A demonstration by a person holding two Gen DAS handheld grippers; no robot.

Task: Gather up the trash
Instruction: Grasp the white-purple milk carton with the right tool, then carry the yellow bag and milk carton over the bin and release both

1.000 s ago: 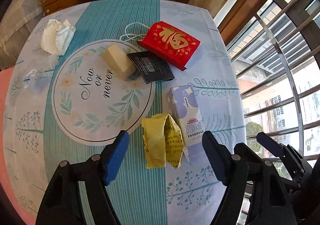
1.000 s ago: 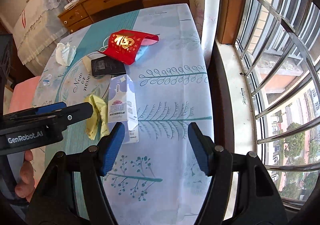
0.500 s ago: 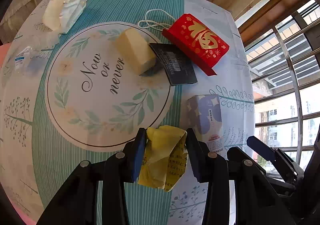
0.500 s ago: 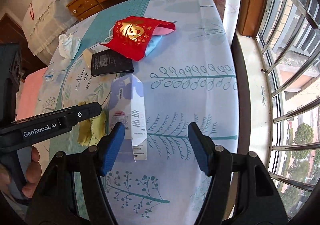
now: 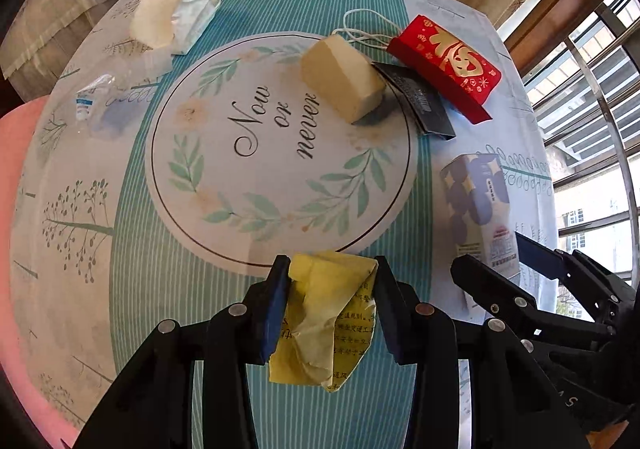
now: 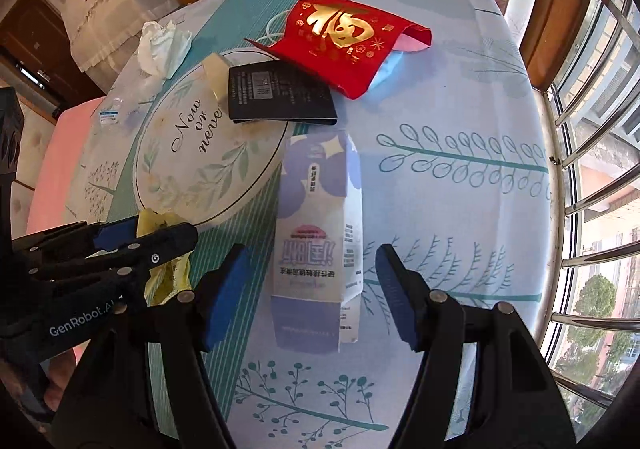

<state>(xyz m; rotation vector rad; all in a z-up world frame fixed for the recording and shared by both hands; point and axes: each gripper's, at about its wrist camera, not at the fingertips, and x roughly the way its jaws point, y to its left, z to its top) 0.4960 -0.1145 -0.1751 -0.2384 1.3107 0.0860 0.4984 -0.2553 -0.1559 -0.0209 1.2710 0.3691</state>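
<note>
My left gripper point(image 5: 327, 303) pinches the yellow wrapper point(image 5: 326, 319) at the near table edge, both pads pressing so it lifts cleanly. My right gripper point(image 6: 310, 289) stands wide, straddling the milk carton point(image 6: 318, 233) lying flat, aligned for a side grab.

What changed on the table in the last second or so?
The left gripper came down and closed on the yellow crumpled paper. The right gripper slid over so its open jaws now straddle the purple-and-white carton, not gripping it. The red packet, black booklet and tissues lie as before.
</note>
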